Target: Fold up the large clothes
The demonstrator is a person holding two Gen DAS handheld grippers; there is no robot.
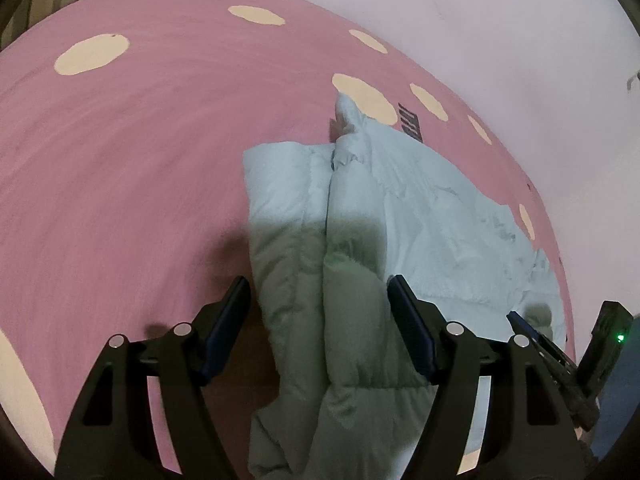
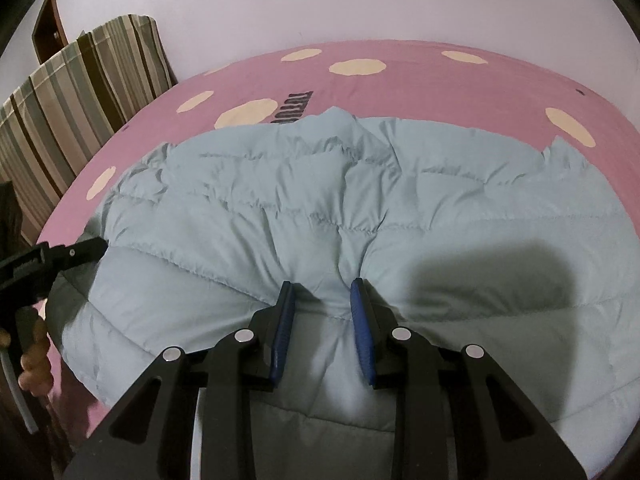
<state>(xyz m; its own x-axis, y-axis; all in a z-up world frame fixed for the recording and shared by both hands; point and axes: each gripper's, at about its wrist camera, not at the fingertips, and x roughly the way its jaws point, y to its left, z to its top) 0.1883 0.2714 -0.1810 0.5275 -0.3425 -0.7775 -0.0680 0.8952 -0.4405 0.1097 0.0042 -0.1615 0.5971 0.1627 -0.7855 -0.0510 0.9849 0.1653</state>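
The pale blue puffer jacket point(image 2: 320, 208) lies spread on the pink spotted bedsheet point(image 1: 120, 160), and I take the jacket as my landmark for everything else; my right gripper point(image 2: 322, 312) sits at its near edge, the blue pads pressed into a pinch of quilted fabric that bunches up between them, so I judge it clamped on the jacket, though the pads have not fully met; my left gripper point(image 1: 318, 308) is at the jacket's left side, fingers wide apart and straddling a thick folded ridge point(image 1: 320, 280) without closing on it; that ridge runs straight away from my left fingers toward the collar point(image 1: 346, 114) at the far end, so its long axis lines up with my reach; the striped bedding point(image 2: 80, 100) is well beyond the jacket's far left corner; I judge the left hand the nearer to the ridge, and closing on it looks like what the next fold needs.
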